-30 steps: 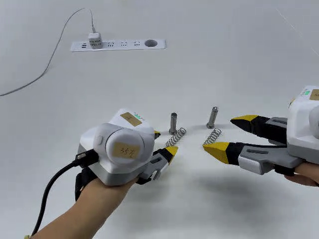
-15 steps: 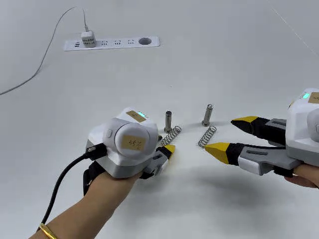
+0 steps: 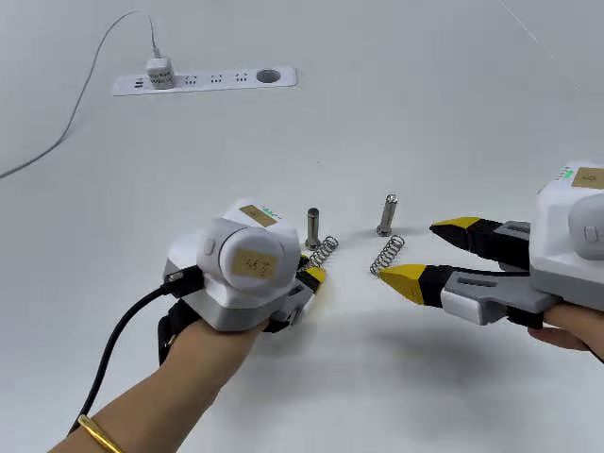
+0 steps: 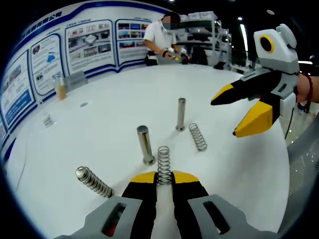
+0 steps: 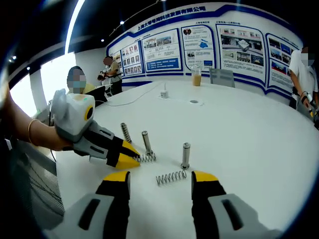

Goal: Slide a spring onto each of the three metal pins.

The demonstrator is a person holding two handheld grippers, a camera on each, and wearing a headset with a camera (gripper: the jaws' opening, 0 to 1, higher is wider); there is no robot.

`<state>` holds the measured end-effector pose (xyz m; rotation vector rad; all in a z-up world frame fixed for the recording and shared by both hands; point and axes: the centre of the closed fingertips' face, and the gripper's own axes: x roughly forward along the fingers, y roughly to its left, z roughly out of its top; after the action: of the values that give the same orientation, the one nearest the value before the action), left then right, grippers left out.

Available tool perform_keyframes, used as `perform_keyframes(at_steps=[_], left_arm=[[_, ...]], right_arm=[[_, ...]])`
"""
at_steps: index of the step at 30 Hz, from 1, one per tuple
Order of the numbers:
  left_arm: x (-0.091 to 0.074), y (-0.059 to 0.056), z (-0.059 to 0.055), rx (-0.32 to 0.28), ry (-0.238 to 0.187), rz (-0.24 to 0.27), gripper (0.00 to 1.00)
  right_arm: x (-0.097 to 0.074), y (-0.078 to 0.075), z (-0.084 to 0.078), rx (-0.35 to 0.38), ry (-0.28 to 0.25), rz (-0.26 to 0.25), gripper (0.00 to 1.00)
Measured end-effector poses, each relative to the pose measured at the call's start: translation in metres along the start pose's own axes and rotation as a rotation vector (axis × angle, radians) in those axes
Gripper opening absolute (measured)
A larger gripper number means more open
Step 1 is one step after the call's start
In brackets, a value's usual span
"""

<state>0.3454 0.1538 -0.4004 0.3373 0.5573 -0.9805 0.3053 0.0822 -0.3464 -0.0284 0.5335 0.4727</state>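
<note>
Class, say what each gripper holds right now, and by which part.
Left gripper pinches a spring by its near end. Right gripper holds nothing; its jaws stand open by a second spring.

In the head view the left gripper's (image 3: 310,268) jaws are mostly lost under its own housing, with one yellow tip peeking out. The spring (image 4: 163,160) has its near end buried between those jaws. The right gripper (image 3: 429,248) is cut short, its rear running off the view's edge.

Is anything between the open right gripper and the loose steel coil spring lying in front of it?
Nothing visible does. The right gripper faces the loose steel coil spring across bare white tabletop, jaws open either side.
</note>
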Motion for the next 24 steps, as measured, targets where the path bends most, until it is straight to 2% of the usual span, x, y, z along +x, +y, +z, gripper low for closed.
perform_keyframes(at_steps=[8, 12, 20, 24], left_arm=[[-0.003, -0.002, -0.002, 0.026, -0.001, -0.009, 0.1], [-0.008, -0.004, -0.001, 0.037, -0.019, -0.014, 0.1], [-0.022, -0.006, 0.008, 0.039, -0.083, -0.02, 0.1], [-0.031, -0.009, 0.018, 0.026, -0.141, -0.037, 0.1]], right_arm=[[0.001, 0.004, 0.002, 0.016, -0.004, 0.018, 0.5], [0.0, 0.005, 0.005, 0.025, -0.011, 0.027, 0.5], [-0.002, 0.009, 0.016, 0.035, -0.036, 0.047, 0.48], [-0.003, 0.012, 0.024, 0.06, -0.057, 0.066, 0.46]])
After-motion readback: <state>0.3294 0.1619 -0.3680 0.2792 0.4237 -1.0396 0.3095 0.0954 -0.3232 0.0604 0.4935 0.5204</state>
